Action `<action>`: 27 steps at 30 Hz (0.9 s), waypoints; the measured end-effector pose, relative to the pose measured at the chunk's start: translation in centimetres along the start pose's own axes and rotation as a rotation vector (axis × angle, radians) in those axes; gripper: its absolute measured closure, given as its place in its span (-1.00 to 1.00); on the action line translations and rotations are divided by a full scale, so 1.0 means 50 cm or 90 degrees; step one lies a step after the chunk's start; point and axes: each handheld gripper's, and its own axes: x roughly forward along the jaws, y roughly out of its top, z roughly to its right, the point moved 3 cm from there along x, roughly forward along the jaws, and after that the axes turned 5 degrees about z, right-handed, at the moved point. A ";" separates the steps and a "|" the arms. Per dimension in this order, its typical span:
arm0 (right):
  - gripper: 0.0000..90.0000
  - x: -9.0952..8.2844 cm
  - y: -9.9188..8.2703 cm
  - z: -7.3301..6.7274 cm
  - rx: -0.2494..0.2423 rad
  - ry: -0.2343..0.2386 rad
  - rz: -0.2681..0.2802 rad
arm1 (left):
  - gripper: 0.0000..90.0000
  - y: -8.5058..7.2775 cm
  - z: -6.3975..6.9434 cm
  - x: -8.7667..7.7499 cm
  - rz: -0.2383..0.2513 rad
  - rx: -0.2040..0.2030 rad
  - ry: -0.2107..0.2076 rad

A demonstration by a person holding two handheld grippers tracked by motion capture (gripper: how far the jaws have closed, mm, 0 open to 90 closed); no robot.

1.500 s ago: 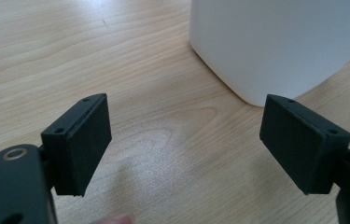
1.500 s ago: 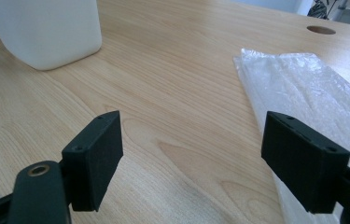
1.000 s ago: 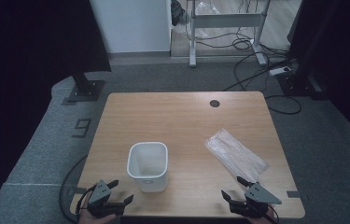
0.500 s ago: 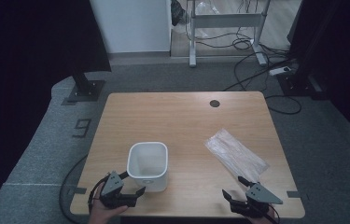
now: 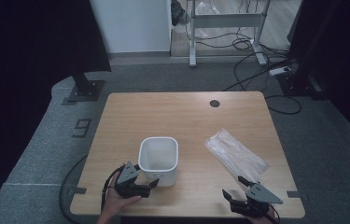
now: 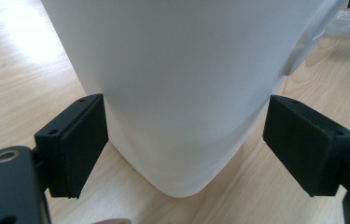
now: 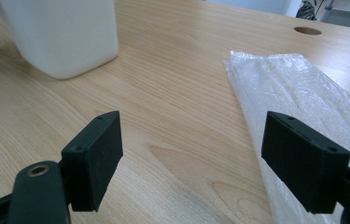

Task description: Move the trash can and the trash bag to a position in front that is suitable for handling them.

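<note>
Table [image 5: 130,112]: white bin [image 5: 158,157] stood near front edge, plastic bag [image 5: 235,154] laid flat to its right. Bin corner straddled by left gripper [image 6: 186,140], jaws wide, not yet touching. Right gripper [image 7: 210,158] held wide near bag. Risk: bin tipped or pushed if clamped low on the rounded corner.

A wooden table [image 5: 163,116] with a round grommet hole [image 5: 214,103]; beyond it, a metal stand [image 5: 226,21] and floor cables [image 5: 252,79].

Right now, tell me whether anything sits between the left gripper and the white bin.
Nothing visible does. The left gripper is open, its jaws flanking a lower corner of the white bin with only bare table between. The plastic bag lies off to the right, apart.
</note>
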 end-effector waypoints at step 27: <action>-0.56 0.004 -0.005 -0.001 -0.001 -0.005 -0.009 | -0.66 0.061 0.017 0.091 0.012 0.001 -0.042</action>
